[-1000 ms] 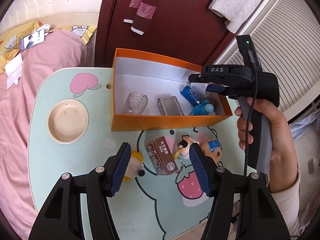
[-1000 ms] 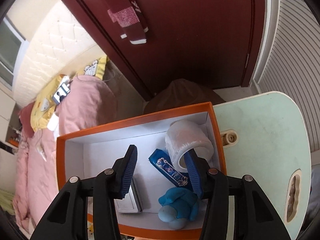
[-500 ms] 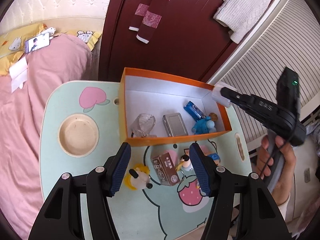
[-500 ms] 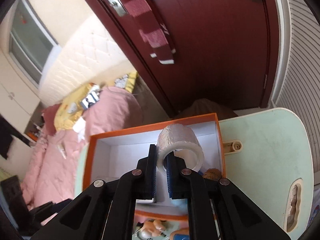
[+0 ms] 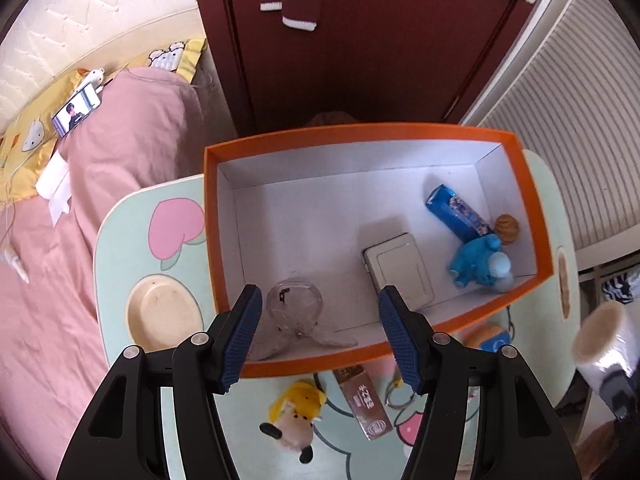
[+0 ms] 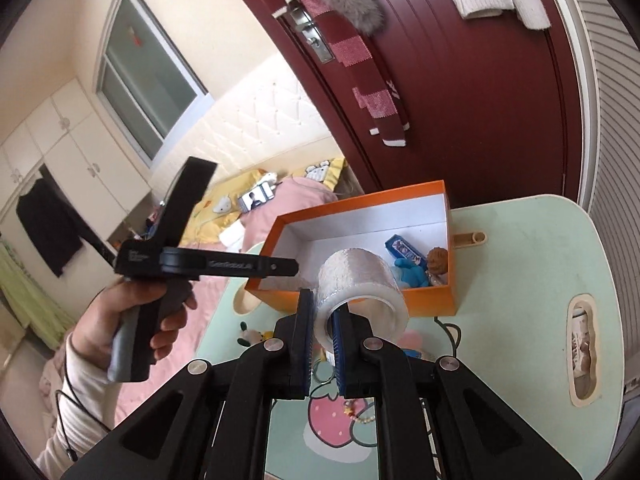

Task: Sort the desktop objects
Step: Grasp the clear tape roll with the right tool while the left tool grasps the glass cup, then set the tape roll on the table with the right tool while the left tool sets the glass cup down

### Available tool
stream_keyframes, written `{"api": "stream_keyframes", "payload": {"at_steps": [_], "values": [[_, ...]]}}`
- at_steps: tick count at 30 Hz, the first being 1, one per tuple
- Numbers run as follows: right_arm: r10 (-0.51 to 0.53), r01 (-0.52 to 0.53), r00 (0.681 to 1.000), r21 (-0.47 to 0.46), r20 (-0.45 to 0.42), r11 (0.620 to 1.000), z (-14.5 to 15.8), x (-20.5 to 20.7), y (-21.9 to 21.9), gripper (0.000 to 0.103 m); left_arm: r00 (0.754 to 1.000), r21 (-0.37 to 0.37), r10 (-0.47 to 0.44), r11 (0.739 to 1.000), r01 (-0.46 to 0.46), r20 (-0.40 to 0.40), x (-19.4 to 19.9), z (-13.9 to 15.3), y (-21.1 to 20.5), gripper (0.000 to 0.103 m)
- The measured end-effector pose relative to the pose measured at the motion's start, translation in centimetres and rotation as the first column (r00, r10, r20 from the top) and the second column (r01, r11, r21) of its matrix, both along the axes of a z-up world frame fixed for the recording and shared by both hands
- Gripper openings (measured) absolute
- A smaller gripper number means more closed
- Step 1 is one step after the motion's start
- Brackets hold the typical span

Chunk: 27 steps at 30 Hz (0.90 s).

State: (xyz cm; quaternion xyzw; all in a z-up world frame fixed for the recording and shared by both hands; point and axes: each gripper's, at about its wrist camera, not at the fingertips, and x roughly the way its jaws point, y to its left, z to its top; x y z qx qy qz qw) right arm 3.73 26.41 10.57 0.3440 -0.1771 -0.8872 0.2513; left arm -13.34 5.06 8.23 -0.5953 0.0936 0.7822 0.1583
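An orange box (image 5: 536,216) with a white inside stands on the mint table (image 5: 116,240). In it lie a clear glass (image 5: 294,304), a grey tin (image 5: 400,270), a blue tube (image 5: 456,214), a blue plush (image 5: 478,266) and a brown ball (image 5: 507,229). My left gripper (image 5: 320,340) is open and empty above the box's near wall. My right gripper (image 6: 322,336) is shut on the wall of a clear tape roll (image 6: 360,286), held in the air in front of the box (image 6: 360,304). The roll also shows in the left wrist view (image 5: 600,340).
On the table in front of the box lie a yellow and white plush (image 5: 294,420), a brown carton (image 5: 364,398) and an orange and blue toy (image 5: 490,338). A round cup recess (image 5: 160,318) is at the table's left. A pink bed (image 5: 52,280) lies to the left, a dark red door (image 5: 360,60) behind.
My right gripper has lifted the tape roll out of the box and drawn back toward the table's near right. My left gripper has moved forward over the box, still open.
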Motion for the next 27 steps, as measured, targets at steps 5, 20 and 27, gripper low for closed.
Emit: {"api": "stream_keyframes", "payload": {"at_steps": [5, 20, 27], "values": [[0.025, -0.025, 0.999, -0.003, -0.027, 1.000, 0.3, 0.4, -0.3, 0.010, 0.999, -0.047, -0.013, 0.999, 0.015, 0.040, -0.9, -2.1, 0.7, 0.062], [0.051, -0.051, 0.999, 0.043, 0.010, 0.998, -1.6, 0.2, -1.8, 0.010, 0.994, 0.207, -0.012, 0.978, 0.034, -0.107, 2.0, 3.8, -3.2, 0.034], [0.138, -0.148, 0.987, 0.126, 0.083, 0.981, -4.7, 0.5, -5.4, 0.010, 0.966, 0.281, -0.144, 0.938, 0.202, -0.213, 11.1, 6.0, -5.0, 0.034]]}}
